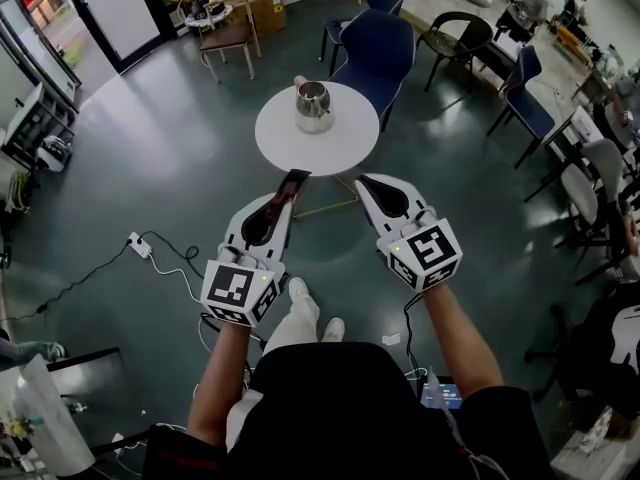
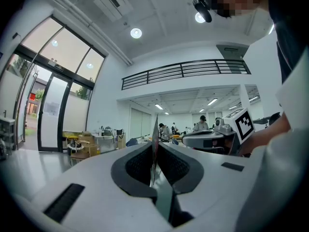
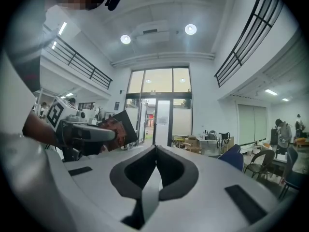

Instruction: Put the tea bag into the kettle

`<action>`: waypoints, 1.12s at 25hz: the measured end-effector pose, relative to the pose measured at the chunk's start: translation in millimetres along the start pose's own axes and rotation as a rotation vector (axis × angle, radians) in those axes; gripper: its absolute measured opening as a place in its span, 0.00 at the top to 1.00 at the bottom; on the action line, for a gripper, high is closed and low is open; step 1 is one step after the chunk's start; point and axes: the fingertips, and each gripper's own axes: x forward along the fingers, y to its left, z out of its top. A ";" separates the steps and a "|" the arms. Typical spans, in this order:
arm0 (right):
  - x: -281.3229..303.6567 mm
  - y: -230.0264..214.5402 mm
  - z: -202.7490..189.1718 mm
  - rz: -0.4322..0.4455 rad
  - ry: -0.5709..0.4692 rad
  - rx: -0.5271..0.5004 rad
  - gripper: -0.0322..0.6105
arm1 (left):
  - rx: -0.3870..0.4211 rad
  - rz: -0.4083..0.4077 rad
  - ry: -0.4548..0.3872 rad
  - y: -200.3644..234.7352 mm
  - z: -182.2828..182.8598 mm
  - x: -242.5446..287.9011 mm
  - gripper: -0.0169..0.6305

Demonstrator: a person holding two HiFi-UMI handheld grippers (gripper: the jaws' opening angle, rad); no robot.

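Observation:
A steel kettle (image 1: 313, 105) stands on the far side of a small round white table (image 1: 300, 146). My left gripper (image 1: 291, 182) is held just short of the table's near edge, shut on a flat dark red tea bag packet (image 1: 293, 186). In the left gripper view the tea bag (image 2: 155, 138) shows edge-on between the closed pads. The right gripper view shows the same packet (image 3: 118, 128) sticking out of the left gripper. My right gripper (image 1: 361, 180) hovers beside it, to the right of the left one, shut with nothing in it (image 3: 155, 149).
Blue chairs (image 1: 378, 53) stand behind the table and a black chair (image 1: 455, 33) further right. Cardboard boxes (image 1: 250, 3) sit at the back. A power strip with cables (image 1: 140, 245) lies on the floor at left. The person's feet (image 1: 300, 303) are just below the grippers.

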 end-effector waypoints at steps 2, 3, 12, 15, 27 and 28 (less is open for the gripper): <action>4.0 -1.5 1.2 0.009 0.000 -0.010 0.92 | 0.002 -0.004 -0.001 2.8 1.0 4.7 0.92; 6.2 -2.5 2.3 0.012 -0.001 -0.015 0.92 | 0.003 -0.007 -0.001 4.5 1.7 7.3 0.92; 33.8 -22.6 4.5 -0.004 0.005 -0.019 0.92 | 0.004 -0.027 -0.011 27.8 5.2 35.8 0.92; 48.0 -32.5 2.7 -0.006 0.009 -0.015 0.92 | 0.003 -0.029 -0.004 40.4 2.2 49.2 0.92; 113.2 -77.3 -0.4 -0.027 0.018 0.003 0.92 | -0.007 -0.042 0.013 98.6 -2.3 108.0 0.92; 119.0 -80.8 -1.4 -0.028 0.021 0.005 0.92 | -0.010 -0.044 0.015 103.7 -2.9 113.1 0.92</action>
